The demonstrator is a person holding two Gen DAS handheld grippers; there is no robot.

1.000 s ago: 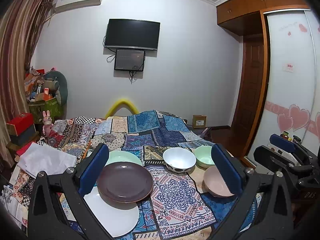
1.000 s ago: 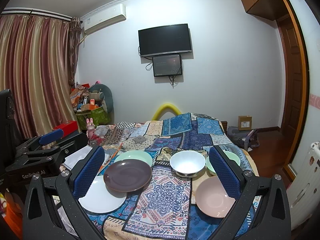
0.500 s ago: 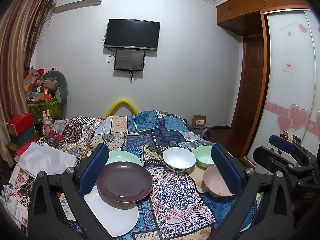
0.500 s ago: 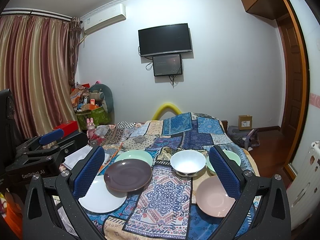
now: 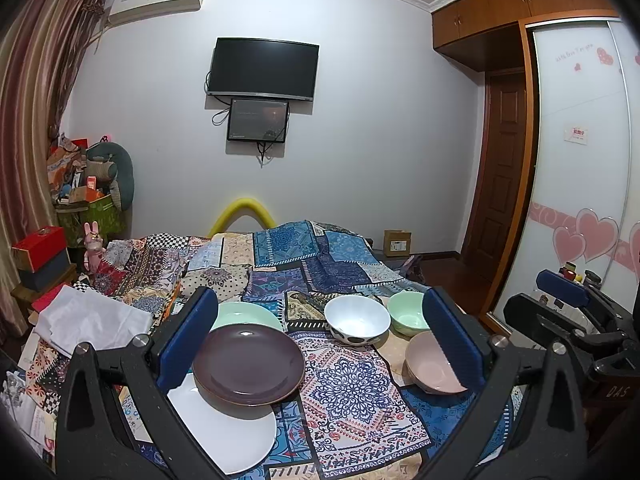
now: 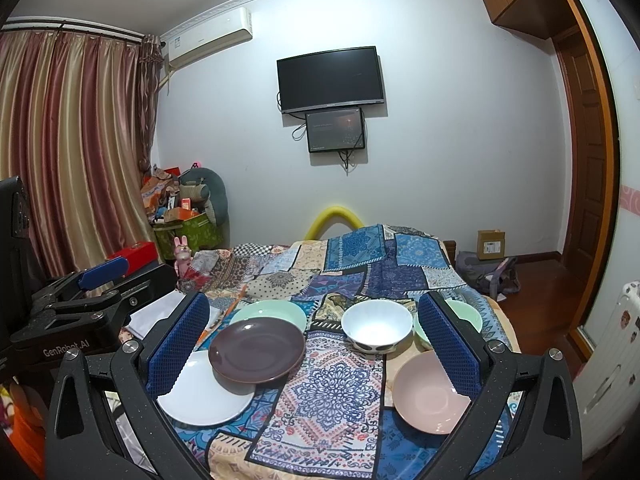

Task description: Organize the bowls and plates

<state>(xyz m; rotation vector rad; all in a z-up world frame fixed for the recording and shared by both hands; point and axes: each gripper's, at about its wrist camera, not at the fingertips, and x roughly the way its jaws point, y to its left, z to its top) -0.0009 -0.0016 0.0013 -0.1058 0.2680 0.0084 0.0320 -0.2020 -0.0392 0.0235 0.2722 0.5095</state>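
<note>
With both tongs, left (image 5: 318, 354) and right (image 6: 312, 346), open and empty, grip the rigid, slippery, breakable purple plate (image 5: 249, 363) by its raised near-right rim.

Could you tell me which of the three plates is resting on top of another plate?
The dark purple plate: it overlaps the white plate, while the green plate lies behind it.

Almost nothing changes. The right gripper (image 5: 568, 300), seen from the left wrist view, sits a touch lower and nearer than a second ago; the dishes show no shift.
</note>
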